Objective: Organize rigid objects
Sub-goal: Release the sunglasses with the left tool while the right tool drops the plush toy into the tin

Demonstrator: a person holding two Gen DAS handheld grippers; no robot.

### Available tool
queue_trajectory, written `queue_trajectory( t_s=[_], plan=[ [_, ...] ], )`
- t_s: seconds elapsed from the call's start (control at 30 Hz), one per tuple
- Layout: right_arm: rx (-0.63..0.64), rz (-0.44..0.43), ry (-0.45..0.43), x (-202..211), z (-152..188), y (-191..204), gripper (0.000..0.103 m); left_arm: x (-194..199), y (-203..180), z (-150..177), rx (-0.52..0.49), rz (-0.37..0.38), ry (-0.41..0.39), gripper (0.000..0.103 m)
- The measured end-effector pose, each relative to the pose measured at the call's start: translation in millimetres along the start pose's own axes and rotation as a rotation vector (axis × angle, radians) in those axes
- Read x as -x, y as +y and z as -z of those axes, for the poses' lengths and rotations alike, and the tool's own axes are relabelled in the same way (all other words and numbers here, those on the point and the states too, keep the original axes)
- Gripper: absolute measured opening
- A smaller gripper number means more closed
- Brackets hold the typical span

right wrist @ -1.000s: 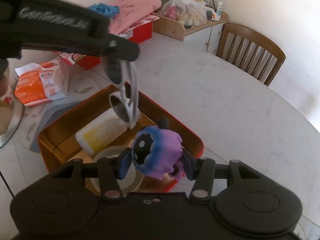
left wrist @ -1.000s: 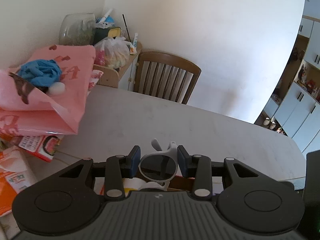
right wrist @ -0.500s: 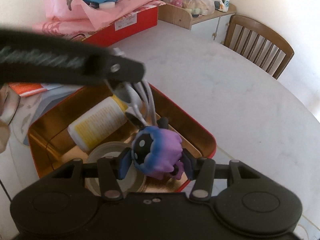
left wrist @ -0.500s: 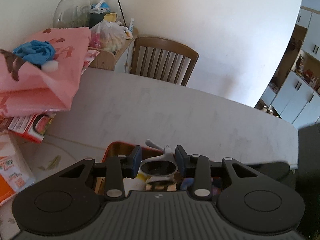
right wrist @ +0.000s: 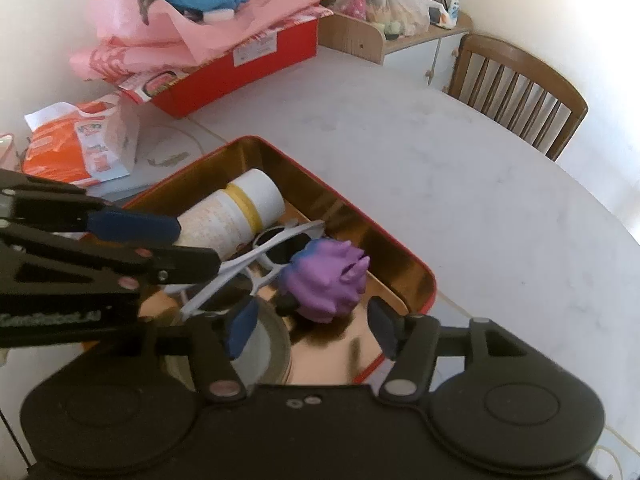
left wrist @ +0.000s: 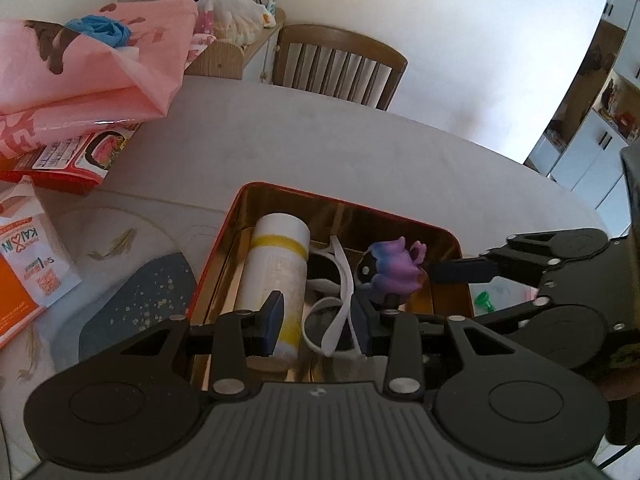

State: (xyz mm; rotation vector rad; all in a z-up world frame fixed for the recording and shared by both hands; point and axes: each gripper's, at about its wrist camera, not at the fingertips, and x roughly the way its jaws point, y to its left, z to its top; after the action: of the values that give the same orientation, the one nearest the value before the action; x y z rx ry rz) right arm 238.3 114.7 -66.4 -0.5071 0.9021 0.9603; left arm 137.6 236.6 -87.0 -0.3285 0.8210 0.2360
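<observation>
A red tin [left wrist: 340, 201] with a gold inside holds a white bottle [left wrist: 276, 264], white sunglasses [left wrist: 340, 280] and a purple-blue toy [left wrist: 394, 268]. My left gripper [left wrist: 317, 318] hovers low over the tin. Its pads stand apart. The sunglasses lie against the bottle and touch only the right-hand pad. From the right wrist view the left gripper [right wrist: 196, 244] reaches in from the left over the bottle [right wrist: 236, 208] and sunglasses [right wrist: 280, 236]. The jaws of my right gripper [right wrist: 310, 328] are opening. The toy [right wrist: 328, 280] rests in the tin [right wrist: 424, 276] just ahead of them, free of both pads.
A round ring [right wrist: 272, 344] lies in the tin's near corner. A red box under pink bags [right wrist: 248, 60] and an orange packet [right wrist: 80, 144] crowd the left. A dark speckled mat [left wrist: 140, 300] lies beside the tin. A wooden chair [right wrist: 520, 88] stands behind the table.
My left gripper sank into the tin with the sunglasses, which now lie there instead of hanging between its pads. The right jaws spread and the toy left them.
</observation>
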Motion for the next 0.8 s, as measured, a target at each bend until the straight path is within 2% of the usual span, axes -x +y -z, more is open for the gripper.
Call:
queue_trajectory(
  t_s=[0.33,0.37,0.43,0.8],
  plan=[
    [-0.061,-0.053,-0.076,48,22,2,0.065,14,-10,6,-0.024,0.008,0.006,0.036],
    [-0.07,-0.058,-0.084,53,24,1,0.065,16,-12,7,-0.029,0.01,0.003,0.038],
    [-0.088,-0.063,-0.099,63,29,0,0.067,21,-16,7,-0.033,0.009,-0.001,0.047],
    [-0.158,-0.052,-0.176,113,54,-14,0.077,46,-48,16,-0.091,0.018,-0.033,0.056]
  ],
)
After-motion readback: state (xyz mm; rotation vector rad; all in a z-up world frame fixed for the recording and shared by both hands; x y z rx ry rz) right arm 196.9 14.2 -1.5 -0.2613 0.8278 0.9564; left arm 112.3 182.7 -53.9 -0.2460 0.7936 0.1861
